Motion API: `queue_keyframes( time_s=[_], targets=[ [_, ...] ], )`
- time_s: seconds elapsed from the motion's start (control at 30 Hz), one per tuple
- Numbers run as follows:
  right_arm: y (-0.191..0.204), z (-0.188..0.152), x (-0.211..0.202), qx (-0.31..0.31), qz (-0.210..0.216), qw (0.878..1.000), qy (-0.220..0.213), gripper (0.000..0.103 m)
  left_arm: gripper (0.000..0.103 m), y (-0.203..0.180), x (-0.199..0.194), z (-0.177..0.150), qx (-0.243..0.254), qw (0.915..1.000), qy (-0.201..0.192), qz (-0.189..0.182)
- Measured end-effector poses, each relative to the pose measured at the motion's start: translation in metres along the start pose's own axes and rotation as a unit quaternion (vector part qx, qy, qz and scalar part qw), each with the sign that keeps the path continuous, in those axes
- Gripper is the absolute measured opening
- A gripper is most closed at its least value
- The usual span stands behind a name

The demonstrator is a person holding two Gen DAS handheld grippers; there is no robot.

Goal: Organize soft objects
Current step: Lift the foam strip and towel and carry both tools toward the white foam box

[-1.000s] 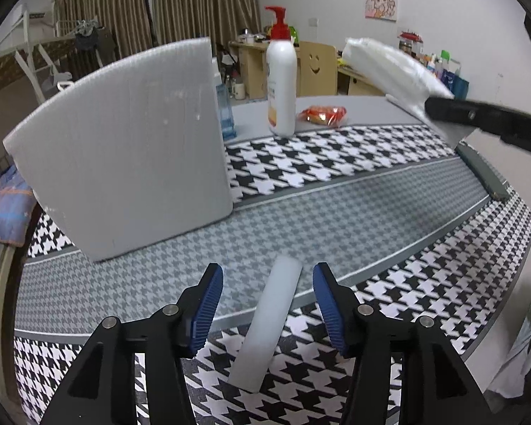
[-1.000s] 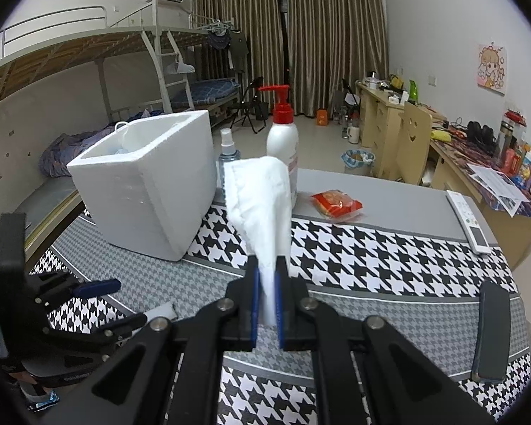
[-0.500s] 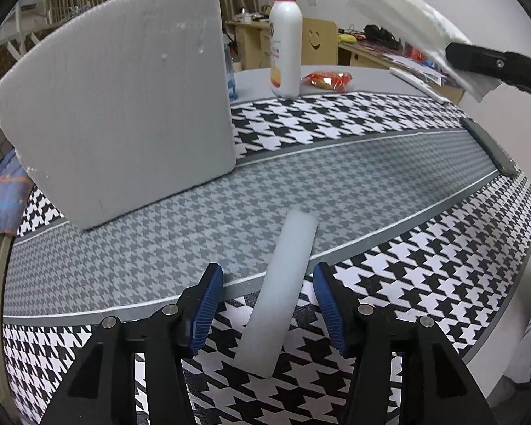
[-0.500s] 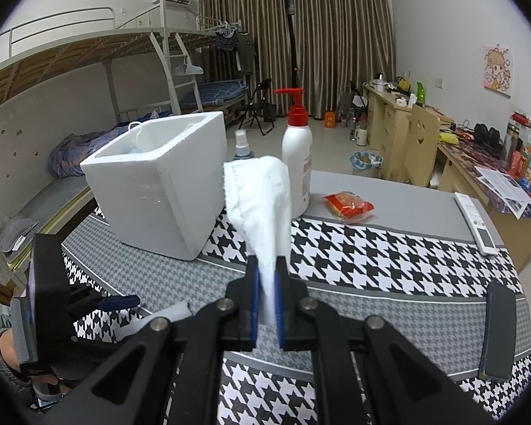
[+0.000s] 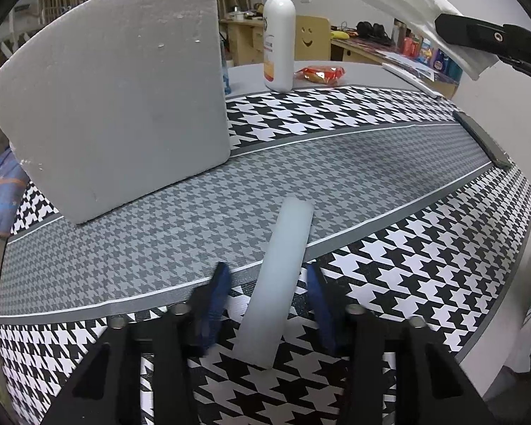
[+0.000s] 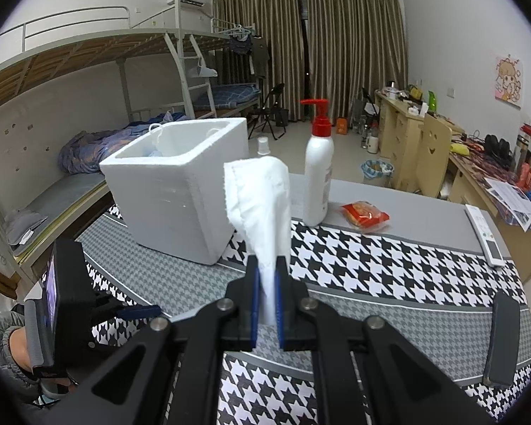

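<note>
L gripper (image 5: pixel 265 283) is low over the near edge of the table (image 5: pixel 389 163), jaws closing w/ the foam strip (image 5: pixel 281 276) between them. Pads aren't on it yet: a gap shows each side, so nothing held so far. Strip lies flat on the houndstooth cloth, long axis running near-to-far, far end tipped slightly right, near end down between the fingers. Jaws straddle it across its narrow width, which looks like the sensible way to pinch it; gripping along the length wouldn't fit.

R gripper (image 6: pixel 266 290) is clamped tight on a white cloth (image 6: pixel 258 209), held up off the table. Pinched at its lower end, the cloth stands up and away from the fingers, long axis roughly upright, top flopping a bit left. Prob. kept raised so it's clear of the table while the L side works, and ready to drop in.

Foam box (image 6: pixel 180 191) sits far left on the table, open top up, some items already inside, though I can't tell what. Likely the target for both soft things, judging from the task. Pump bottle (image 6: pixel 318 173) and red snack pack (image 6: pixel 364 214) stand beyond, far side; remote (image 6: pixel 485 235) at far right edge. Those aren't soft, seem irrelevant.

Strip is just near-right of the box, so a short lift after the pinch lands.
</note>
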State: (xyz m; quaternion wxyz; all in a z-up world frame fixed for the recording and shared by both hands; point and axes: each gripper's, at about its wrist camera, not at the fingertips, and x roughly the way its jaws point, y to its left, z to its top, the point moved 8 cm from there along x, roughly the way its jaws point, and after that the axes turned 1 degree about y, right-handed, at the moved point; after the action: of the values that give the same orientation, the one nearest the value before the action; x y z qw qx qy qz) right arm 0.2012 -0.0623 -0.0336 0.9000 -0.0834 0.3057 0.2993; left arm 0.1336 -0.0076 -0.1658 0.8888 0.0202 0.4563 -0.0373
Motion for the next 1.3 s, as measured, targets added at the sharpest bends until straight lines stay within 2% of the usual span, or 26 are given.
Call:
queue_keyframes(
  time_s=[0.1, 0.17, 0.33, 0.73, 1.3],
  targets=[
    [0.002, 0.001, 0.001, -0.002, 0.002, 1.000, 0.001, 0.010, 0.032, 0.001, -0.001, -0.001, 0.003, 1.0000, -0.001, -0.004],
    [0.002, 0.001, 0.002, -0.002, 0.003, 1.000, 0.001, 0.010, 0.024, -0.002, -0.003, -0.002, 0.010, 0.9999, -0.001, -0.009],
    [0.004, 0.002, 0.002, -0.003, 0.005, 1.000, -0.001, 0.010, 0.018, -0.002, -0.006, 0.000, 0.004, 0.9999, -0.001, -0.017],
    [0.010, 0.009, 0.001, -0.006, 0.010, 1.000, -0.009, 0.010, 0.018, 0.012, -0.047, 0.023, -0.021, 0.9977, -0.058, -0.027],
    [0.029, 0.024, 0.003, -0.020, 0.019, 0.999, -0.019, 0.010, 0.018, 0.031, -0.084, 0.042, -0.026, 0.9938, -0.108, -0.003]
  ],
)
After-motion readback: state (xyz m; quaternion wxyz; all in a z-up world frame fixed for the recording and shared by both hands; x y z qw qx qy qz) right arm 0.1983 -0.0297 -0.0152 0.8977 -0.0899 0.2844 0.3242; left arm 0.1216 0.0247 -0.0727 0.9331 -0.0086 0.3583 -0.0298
